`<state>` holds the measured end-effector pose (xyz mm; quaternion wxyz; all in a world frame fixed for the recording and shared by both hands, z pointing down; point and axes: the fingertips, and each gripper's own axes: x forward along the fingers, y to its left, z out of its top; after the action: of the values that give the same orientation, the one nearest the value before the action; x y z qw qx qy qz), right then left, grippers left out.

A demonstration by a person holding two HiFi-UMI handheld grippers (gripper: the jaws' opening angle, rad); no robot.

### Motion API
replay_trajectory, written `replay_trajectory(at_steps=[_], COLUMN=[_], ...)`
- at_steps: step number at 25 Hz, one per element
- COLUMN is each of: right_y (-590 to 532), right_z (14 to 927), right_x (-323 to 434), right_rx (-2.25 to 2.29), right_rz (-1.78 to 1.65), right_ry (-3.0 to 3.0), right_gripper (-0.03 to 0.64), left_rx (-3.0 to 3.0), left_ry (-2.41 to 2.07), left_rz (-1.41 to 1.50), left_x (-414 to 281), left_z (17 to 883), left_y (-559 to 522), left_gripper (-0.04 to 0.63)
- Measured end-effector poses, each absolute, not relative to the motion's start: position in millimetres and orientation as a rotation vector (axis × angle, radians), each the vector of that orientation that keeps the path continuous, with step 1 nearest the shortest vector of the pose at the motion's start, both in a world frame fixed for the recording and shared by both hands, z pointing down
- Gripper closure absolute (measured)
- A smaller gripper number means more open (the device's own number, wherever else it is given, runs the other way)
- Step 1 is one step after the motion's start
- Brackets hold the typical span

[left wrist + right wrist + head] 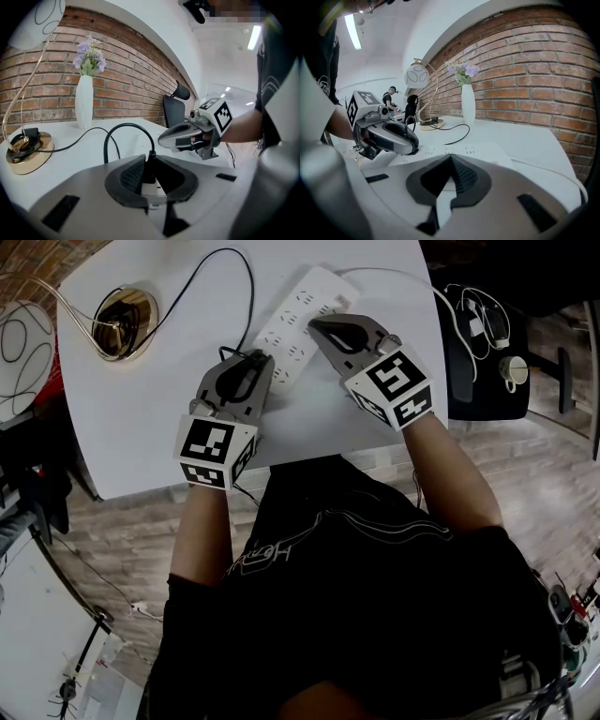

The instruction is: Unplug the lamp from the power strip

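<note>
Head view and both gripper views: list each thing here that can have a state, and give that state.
left gripper: shut on the plug.
right gripper: shut, empty, over the power strip.
plug: seated in the power strip.
lamp: upright; whether lit, cannot tell.

The tabletop (150, 418) is smooth, matt white. The power strip (302, 322) is white plastic with a slight sheen. The plug (149, 165) and cord (129, 125) are matt black. The lamp base (127, 322) is polished, reflective gold-coloured metal. The vase (84, 107) is smooth white. The wall (42, 84) is rough brick. The left gripper (265, 357) shell is matt grey plastic, and its pads (131, 176) are ribbed black.
</note>
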<state>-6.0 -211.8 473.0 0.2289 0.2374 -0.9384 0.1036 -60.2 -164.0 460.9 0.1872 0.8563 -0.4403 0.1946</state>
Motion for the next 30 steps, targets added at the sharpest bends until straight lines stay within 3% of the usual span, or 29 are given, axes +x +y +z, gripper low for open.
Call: replay_trajectory(at_steps=[12,25,30], right_y=[-212.7,-211.8,-211.8], right_z=[472.6,474.5,474.2], right_x=[-5.8,-7.3,-7.8], right_rx=[0.643,0.607,0.61], right_rz=[0.341,0.336,0.324], right_ry=[-2.588,-2.581,-2.582], right_gripper=[0.621,0.621,0.62], left_rx=[2.159,2.584,2.527], left_ry=[-1.119,-1.338,-1.277], left_rz=[0.262,1.058,0.922], left_x=[-68.5,-56.3,-56.9], left_z=[461.9,461.1,462.5], left_y=[-169.2,-162.4,-162.1], left_gripper=[0.531,0.543,0.543])
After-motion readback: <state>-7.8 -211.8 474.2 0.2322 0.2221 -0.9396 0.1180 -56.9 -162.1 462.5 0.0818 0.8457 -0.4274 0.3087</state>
